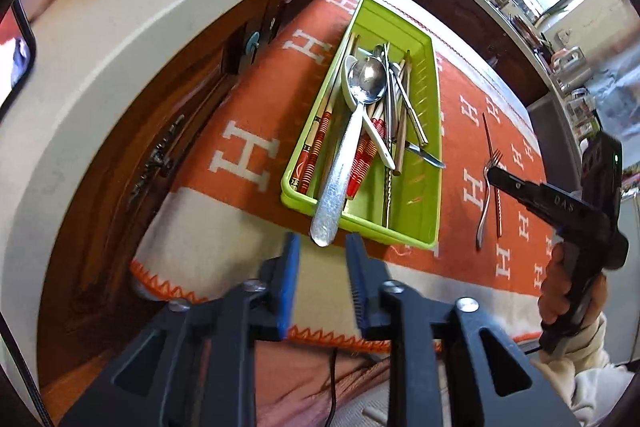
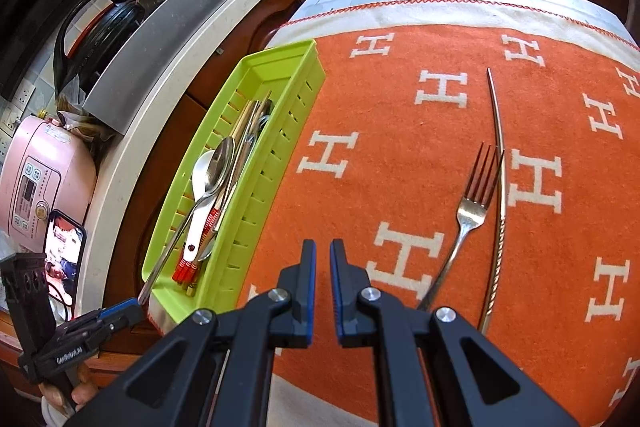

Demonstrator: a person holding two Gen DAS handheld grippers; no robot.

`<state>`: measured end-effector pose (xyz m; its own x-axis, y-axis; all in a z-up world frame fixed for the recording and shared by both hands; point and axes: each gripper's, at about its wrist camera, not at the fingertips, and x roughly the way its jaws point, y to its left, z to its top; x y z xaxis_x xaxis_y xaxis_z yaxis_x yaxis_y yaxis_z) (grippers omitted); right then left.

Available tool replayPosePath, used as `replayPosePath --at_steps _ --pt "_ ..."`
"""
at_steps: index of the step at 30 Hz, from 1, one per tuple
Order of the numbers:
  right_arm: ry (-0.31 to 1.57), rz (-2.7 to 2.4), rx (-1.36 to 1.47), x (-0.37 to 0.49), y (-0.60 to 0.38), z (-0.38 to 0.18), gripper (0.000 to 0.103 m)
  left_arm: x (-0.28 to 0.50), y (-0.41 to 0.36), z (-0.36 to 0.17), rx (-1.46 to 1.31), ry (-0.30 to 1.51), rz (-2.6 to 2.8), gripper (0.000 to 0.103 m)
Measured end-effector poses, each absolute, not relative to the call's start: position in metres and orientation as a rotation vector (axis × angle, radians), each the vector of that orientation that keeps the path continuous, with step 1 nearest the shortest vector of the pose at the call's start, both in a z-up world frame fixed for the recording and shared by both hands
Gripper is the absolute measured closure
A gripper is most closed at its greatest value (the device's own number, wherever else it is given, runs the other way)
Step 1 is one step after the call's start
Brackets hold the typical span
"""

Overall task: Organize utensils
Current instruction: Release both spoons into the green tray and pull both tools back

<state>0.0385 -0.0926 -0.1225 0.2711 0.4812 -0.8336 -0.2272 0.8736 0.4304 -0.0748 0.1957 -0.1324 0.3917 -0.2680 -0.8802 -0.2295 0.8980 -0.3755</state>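
A green tray on the orange H-patterned cloth holds spoons, chopsticks and other cutlery. A large metal spoon lies in it, its handle end overhanging the near rim. My left gripper is just below that handle end, jaws slightly apart and nothing between them. A fork and a slim twisted metal chopstick lie side by side on the cloth right of the tray. My right gripper hovers over the cloth left of the fork, shut and empty.
A pale countertop curves behind the tray, carrying a pink rice cooker, a phone and a black pot. Dark wooden cabinets stand below it. A hand holds the right gripper's handle.
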Motion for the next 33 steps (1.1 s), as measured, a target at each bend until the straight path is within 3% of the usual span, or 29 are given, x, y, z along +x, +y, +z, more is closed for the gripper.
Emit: replayPosePath --at_steps 16,23,33 --pt "1.186 0.456 0.23 0.036 -0.096 -0.124 0.095 -0.058 0.187 -0.136 -0.467 1.167 -0.016 0.093" --pt "1.192 0.437 0.237 0.035 -0.102 -0.128 0.095 -0.056 0.16 -0.124 -0.272 1.148 0.031 0.094" --pt "1.191 0.414 0.255 0.035 -0.113 -0.129 0.095 -0.019 0.152 -0.139 -0.256 1.164 0.026 0.096"
